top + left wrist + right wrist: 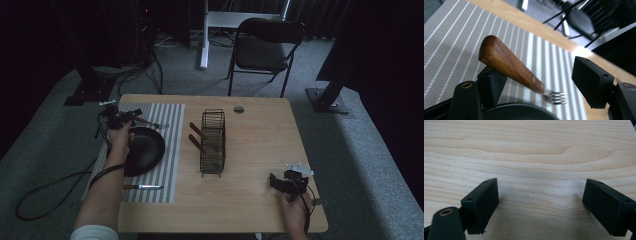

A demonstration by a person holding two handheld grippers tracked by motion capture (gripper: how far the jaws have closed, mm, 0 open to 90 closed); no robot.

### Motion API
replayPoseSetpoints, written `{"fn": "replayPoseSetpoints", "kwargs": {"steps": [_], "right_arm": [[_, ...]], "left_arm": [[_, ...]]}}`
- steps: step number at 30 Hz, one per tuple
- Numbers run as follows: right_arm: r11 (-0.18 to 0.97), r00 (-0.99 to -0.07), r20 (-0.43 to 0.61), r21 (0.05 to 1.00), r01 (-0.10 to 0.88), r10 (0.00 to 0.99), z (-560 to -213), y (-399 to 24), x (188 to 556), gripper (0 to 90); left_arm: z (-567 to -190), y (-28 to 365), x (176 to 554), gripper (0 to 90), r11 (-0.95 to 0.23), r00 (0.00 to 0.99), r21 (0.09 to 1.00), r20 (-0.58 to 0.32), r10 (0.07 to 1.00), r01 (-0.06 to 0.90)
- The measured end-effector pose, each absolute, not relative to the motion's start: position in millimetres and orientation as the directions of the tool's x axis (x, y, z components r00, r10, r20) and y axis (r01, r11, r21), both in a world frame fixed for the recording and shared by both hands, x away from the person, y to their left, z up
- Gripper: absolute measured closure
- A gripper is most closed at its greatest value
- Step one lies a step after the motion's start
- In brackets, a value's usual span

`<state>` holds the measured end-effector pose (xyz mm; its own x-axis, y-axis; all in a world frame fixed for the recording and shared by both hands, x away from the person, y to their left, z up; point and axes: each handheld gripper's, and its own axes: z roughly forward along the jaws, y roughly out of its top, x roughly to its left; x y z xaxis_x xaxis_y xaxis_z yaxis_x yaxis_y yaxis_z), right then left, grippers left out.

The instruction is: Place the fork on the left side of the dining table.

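Observation:
A fork [506, 65] with a brown wooden handle lies between the jaws of my left gripper [537, 71]. Its handle leans on the left pad [491, 82], while the right pad [590, 80] stands well away from it, so the gripper is open. The tines point toward the striped placemat [454, 45], just above the rim of a black plate [519, 112]. In the high view the left gripper [119, 120] is at the placemat's far left, beside the black plate [147, 147]. My right gripper [540, 192] stands open over bare wood, near the table's front right [276, 181].
A knife [145, 187] lies on the placemat's [167, 150] near edge. A black wire rack [213, 142] stands mid-table with two wooden handles [196, 137] sticking out to its left. A folding chair [265, 47] stands beyond the table's far edge.

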<state>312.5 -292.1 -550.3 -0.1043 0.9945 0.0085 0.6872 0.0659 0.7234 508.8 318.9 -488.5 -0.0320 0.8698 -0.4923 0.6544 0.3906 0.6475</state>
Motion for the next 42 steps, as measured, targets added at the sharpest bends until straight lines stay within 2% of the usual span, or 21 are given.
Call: {"fn": "replayPoseSetpoints", "kwargs": {"steps": [6, 13, 17, 22, 24, 33, 42], "right_arm": [[0.066, -0.104, 0.009, 0.723, 0.687, 0.995, -550, -292, 312, 13.2], [0.066, -0.104, 0.009, 0.723, 0.687, 0.995, -550, -292, 312, 13.2], [0.066, -0.104, 0.009, 0.723, 0.687, 0.994, -550, -292, 312, 13.2], [0.066, -0.104, 0.009, 0.724, 0.687, 0.995, -550, -292, 312, 13.2], [0.066, -0.104, 0.009, 0.723, 0.687, 0.995, -550, -292, 312, 13.2], [0.066, -0.104, 0.009, 0.723, 0.687, 0.995, -550, -292, 312, 13.2], [0.066, -0.104, 0.009, 0.724, 0.687, 0.995, -550, -292, 312, 13.2]], "left_arm": [[-494, 321, 512, 28.7, 0.390, -0.077, 0.620, -0.468, 0.880, 0.681], [-498, 319, 516, 28.7, 0.330, -0.096, 0.627, -0.377, 0.921, 0.705], [-502, 322, 518, 28.7, 0.354, -0.115, 0.611, -0.395, 0.912, 0.708], [-503, 319, 520, 28.7, 0.258, -0.111, 0.657, -0.257, 0.960, 0.708], [-503, 319, 522, 28.7, 0.268, -0.107, 0.655, -0.275, 0.956, 0.707], [-503, 317, 526, 28.6, 0.243, -0.099, 0.663, -0.247, 0.964, 0.708], [-498, 309, 507, 28.7, 0.254, -0.064, 0.697, -0.287, 0.956, 0.671]]}}
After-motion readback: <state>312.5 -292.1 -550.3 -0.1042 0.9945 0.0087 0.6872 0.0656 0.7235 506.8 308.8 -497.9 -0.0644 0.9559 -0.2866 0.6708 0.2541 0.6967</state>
